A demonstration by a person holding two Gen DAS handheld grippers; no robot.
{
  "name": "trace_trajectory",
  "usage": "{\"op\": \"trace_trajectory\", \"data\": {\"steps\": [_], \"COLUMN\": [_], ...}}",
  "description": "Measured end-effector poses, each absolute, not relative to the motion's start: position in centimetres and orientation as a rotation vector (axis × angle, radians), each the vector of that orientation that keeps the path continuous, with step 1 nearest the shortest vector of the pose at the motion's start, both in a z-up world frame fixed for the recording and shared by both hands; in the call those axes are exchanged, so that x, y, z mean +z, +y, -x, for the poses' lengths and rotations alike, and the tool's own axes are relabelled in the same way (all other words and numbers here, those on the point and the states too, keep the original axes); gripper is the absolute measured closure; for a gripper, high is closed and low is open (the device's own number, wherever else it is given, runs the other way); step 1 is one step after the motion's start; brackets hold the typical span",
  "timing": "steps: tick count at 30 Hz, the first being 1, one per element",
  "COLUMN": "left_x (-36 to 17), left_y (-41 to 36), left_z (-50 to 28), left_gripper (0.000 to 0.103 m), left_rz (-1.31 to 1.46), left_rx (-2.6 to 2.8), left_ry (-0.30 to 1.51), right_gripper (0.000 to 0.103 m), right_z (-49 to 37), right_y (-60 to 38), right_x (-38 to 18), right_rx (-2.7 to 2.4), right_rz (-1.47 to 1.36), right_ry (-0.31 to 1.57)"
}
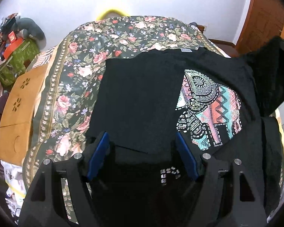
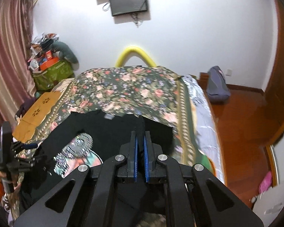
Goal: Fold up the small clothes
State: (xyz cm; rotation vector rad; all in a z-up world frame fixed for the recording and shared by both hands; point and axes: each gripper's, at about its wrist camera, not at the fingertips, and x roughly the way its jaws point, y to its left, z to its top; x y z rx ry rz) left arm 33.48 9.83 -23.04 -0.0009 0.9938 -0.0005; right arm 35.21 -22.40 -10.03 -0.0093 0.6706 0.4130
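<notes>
You've got a floral bedspread (image 2: 134,89) covering the bed, with a yellow foam tube (image 2: 135,54) arching behind its far edge against the white wall (image 2: 179,37). A wall-mounted screen (image 2: 129,1) hangs up top. On your left are pink curtains (image 2: 7,56), a green bag (image 2: 53,73) piled with clutter, and a tan cut-out board (image 1: 19,104) beside the bed. On your right is a wooden floor (image 2: 242,113), with a grey-blue bag (image 2: 216,84) leaning at the wall.
</notes>
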Motion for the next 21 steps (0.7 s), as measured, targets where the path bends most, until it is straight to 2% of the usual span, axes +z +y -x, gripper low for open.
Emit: {"op": "trace_trajectory", "data": {"steps": [10, 16, 19, 21], "left_x": [-23.7, -24.8, -24.9, -24.8], "left_y": [12.2, 13.4, 13.6, 13.5], "left_z": [-34.0, -34.3, -34.3, -34.3], "left_gripper": [0.031, 0.031, 0.031, 0.031], "left_rz": [0.089, 0.113, 0.111, 0.115], "left_rx": [-0.005, 0.01, 0.023, 0.024], "left_ry": [0.983, 1.0, 1.005, 1.006], "right_gripper": [0.098, 0.092, 0.074, 0.068], "right_z": [-40.3, -40.9, -40.0, -39.4], "right_y": [-13.5, -11.1, -11.9, -12.9], "right_x": [-14.4, -15.6, -14.6, -13.6], "right_rx": [0.491, 0.532, 0.557, 0.569], "right_rz": [-0.012, 0.031, 0.031, 0.021], "right_ry": [0.79, 0.868, 0.845, 0.813]}}
